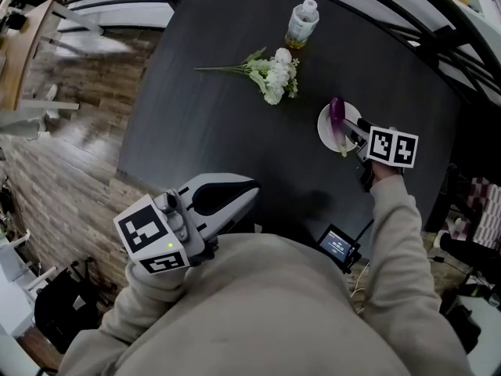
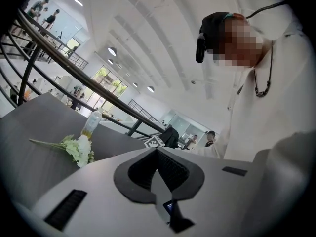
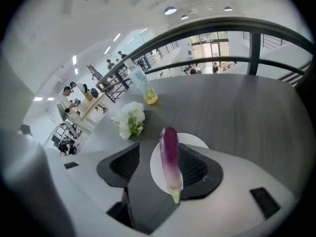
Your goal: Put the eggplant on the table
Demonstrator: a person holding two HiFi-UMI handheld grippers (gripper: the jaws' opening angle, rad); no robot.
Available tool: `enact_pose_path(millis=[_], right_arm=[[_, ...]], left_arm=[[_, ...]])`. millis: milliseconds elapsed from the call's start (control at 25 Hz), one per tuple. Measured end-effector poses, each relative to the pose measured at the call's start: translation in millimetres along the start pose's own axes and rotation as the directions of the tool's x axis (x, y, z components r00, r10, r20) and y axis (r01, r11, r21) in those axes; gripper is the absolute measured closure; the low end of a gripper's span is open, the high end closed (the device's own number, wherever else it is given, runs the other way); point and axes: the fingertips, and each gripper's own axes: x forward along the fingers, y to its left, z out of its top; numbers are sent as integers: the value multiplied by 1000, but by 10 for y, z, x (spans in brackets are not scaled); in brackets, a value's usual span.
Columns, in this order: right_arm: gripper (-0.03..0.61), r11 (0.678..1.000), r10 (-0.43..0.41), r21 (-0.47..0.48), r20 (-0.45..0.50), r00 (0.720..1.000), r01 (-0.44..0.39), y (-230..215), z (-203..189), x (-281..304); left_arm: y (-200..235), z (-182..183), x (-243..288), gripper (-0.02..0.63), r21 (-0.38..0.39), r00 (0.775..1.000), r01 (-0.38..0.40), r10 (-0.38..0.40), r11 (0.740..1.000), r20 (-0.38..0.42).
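Observation:
A purple eggplant (image 1: 337,118) lies on a small white plate (image 1: 324,134) at the right side of the dark table (image 1: 211,139). My right gripper (image 1: 351,132) reaches over the plate's near edge, open, with its jaws on either side of the eggplant (image 3: 170,164). The eggplant's green stem end points toward the camera, and it lies closer to the right pad (image 3: 197,168) than the left; the plate (image 3: 195,141) shows beneath. My left gripper (image 1: 244,192) is held near my body off the table's near-left edge, and its jaws (image 2: 158,151) meet with nothing between them.
A bunch of white flowers (image 1: 271,74) lies mid-table, with a clear bottle (image 1: 301,23) of yellowish liquid behind it. A small device with a lit screen (image 1: 338,246) hangs near my right forearm. Wooden floor lies left of the table; railings run behind it.

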Motion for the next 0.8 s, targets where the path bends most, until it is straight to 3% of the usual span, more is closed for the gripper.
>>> enact_pose_path(millis=[200,360,400,480,600,800], right_arm=[[334,998,59,11,147,987,-61,212,265,-631],[338,989,145,-3,286,947,-150,447,462,-1223],[352,986,161,-22,317,935,-163,508,496,-1377],[453,983,183,-58,381,906,-174,607,558,-1687],[540,976,215,-99,468,857,-192,748,617,-2120],[563,943,326,-250,564,758,-219,1239,645,-2839]], left_arm=[[-148,194,211,609,62,997,76,-75,995,-33],[-296,311,361,609,113,989,138,-132,984,-60],[-333,338,397,609,124,987,152,-145,981,-66],[-402,400,472,609,148,982,182,-173,972,-76],[-497,489,572,609,183,972,229,-215,956,-95],[-609,637,733,609,235,953,298,-275,925,-125]])
